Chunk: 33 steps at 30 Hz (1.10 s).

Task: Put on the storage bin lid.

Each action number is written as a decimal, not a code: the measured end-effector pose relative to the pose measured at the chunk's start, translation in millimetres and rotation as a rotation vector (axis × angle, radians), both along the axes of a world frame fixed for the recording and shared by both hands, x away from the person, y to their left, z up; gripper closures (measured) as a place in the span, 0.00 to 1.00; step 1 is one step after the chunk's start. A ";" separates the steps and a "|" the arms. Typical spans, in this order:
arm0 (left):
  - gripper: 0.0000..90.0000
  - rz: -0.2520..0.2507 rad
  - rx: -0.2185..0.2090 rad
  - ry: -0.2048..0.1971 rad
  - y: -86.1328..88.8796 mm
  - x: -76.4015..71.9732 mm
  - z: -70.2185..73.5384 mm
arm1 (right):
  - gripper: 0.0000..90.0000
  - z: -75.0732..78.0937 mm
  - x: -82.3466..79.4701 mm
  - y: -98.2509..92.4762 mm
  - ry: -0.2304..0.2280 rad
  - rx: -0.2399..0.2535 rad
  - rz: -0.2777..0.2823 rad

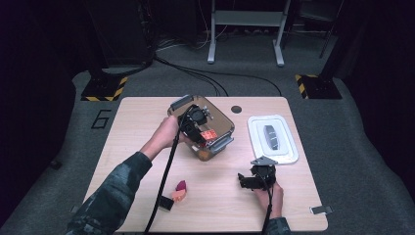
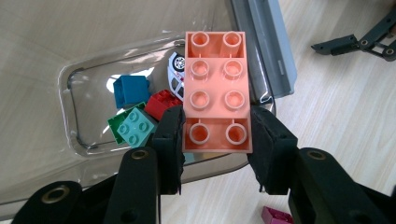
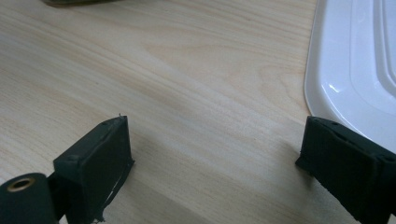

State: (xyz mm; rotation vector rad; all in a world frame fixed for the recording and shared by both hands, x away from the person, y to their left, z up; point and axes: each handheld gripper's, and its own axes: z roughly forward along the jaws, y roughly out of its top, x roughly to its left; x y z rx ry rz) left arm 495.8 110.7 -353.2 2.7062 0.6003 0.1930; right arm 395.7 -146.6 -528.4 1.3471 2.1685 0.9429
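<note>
My left gripper (image 2: pixel 215 140) is shut on the near end of a salmon-orange two-by-four brick (image 2: pixel 215 88), holding it over a clear plastic bin (image 2: pixel 70 107). In the high view this gripper (image 1: pixel 201 131) hangs above the bin (image 1: pixel 222 117) with the brick (image 1: pixel 209 134) showing at its tip. Inside the bin lie a blue brick (image 2: pixel 130 91), a teal brick (image 2: pixel 135 127), a green one (image 2: pixel 116 125), a red one (image 2: pixel 161 102) and a white toy car (image 2: pixel 176 77). My right gripper (image 3: pixel 219 163) stands open just above bare table, nothing between its pads; in the high view it (image 1: pixel 255 178) rests near the front right.
A white lid (image 1: pixel 272 139) lies flat right of the bin, and its edge (image 3: pixel 359 70) shows close to my right gripper. A magenta piece and an orange piece (image 1: pixel 179 191) sit on the table at front centre-left, with a small black object (image 1: pixel 165 204) beside them.
</note>
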 end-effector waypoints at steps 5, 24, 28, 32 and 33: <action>0.65 -0.002 0.017 0.009 -2.9 1.1 -0.5 | 0.09 0.0 0.0 0.3 0.000 0.003 -0.003; 0.20 0.062 -0.080 -0.043 20.6 -15.4 15.4 | 0.09 -0.1 0.0 0.3 -0.001 0.003 -0.002; 0.17 0.070 -0.108 -0.063 30.4 -24.0 16.4 | 0.09 0.0 0.0 -0.2 -0.001 -0.003 0.003; 0.15 0.081 -0.154 -0.095 48.2 -37.4 16.7 | 0.09 0.0 0.0 -0.2 -0.001 -0.004 0.003; 0.15 0.081 -0.154 -0.095 48.2 -37.4 16.7 | 0.09 0.0 0.0 -0.2 -0.001 -0.004 0.003</action>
